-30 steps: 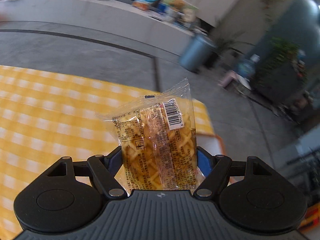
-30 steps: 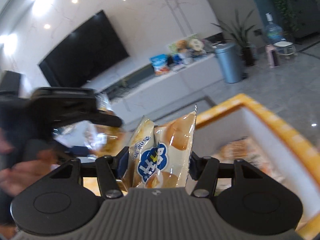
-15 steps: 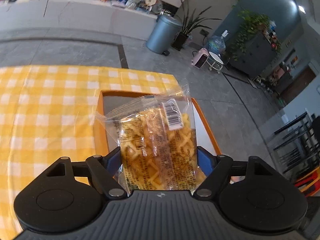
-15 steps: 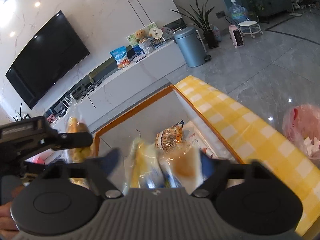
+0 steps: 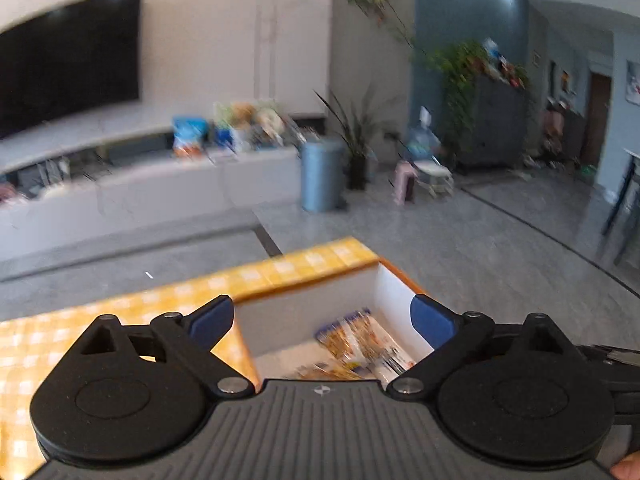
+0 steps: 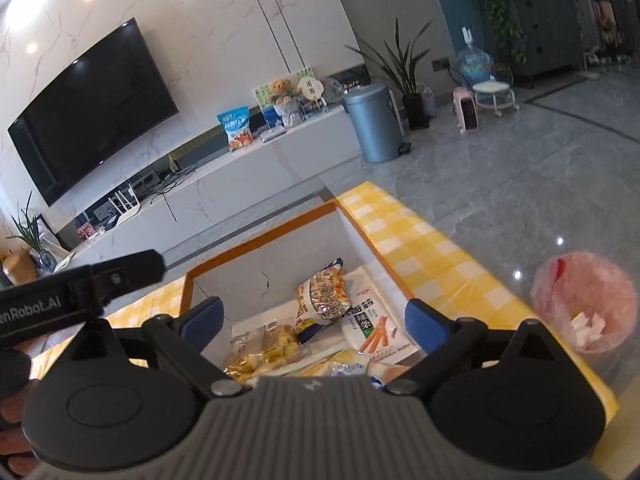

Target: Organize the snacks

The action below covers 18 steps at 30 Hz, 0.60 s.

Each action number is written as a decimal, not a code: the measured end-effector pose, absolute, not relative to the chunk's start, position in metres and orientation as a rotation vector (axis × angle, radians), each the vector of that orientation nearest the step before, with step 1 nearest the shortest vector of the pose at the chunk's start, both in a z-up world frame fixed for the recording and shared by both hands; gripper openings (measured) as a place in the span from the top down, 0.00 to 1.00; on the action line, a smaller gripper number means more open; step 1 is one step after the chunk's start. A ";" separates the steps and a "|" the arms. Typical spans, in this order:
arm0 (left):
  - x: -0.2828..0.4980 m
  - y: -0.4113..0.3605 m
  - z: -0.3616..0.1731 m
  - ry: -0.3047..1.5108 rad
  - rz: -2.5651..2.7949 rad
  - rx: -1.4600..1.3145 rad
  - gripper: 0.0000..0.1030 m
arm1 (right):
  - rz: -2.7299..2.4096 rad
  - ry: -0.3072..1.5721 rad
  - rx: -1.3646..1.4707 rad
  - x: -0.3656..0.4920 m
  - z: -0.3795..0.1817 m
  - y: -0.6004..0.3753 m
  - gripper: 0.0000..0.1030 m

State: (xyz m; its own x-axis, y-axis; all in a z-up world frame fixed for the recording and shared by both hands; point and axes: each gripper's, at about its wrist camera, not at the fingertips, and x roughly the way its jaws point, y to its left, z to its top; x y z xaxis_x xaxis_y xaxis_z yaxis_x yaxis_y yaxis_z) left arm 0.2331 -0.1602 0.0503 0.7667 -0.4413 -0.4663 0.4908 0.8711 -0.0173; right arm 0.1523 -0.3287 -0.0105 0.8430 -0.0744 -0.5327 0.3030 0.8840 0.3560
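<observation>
- Left wrist view, blurred: left gripper [image 5: 322,314] low centre, blue pads spread wide; jaws had just been opening, nothing between them.
- Yellow checked tablecloth [image 5: 120,320] at lower left, running up to the box.
- White box with orange rim [image 5: 304,308] at lower centre, below the left gripper's spread fingers; blurred snack packets [image 5: 360,340] lay on its floor.
- Fingertip of a hand [image 5: 628,470] at the lower right corner.
- Right wrist view: hand [image 6: 12,408] at the lower left edge, holding the black body of the left gripper [image 6: 80,288], which crossed the left side of the frame.
- Right gripper [image 6: 313,318] low centre, pads spread wide over the box [image 6: 256,236]; jaws had just been opening, nothing pinched.
- Inside the box, lower centre: waffle packet [image 6: 264,348] at left, gold-patterned bag [image 6: 322,296] leaning at the middle, white stick-snack packet [image 6: 372,320] flat at right, blue-and-white bread bag [image 6: 352,368] nearest the gripper body, partly hidden.
- Tablecloth [image 6: 420,248] ran along the box's right side.
- Pink-bagged bin [image 6: 588,304] on the floor at right, well apart from the box.
</observation>
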 end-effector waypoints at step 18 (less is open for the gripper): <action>0.136 -0.165 0.046 0.579 -0.542 0.193 0.00 | -0.225 0.607 0.255 0.035 -0.009 -0.290 0.06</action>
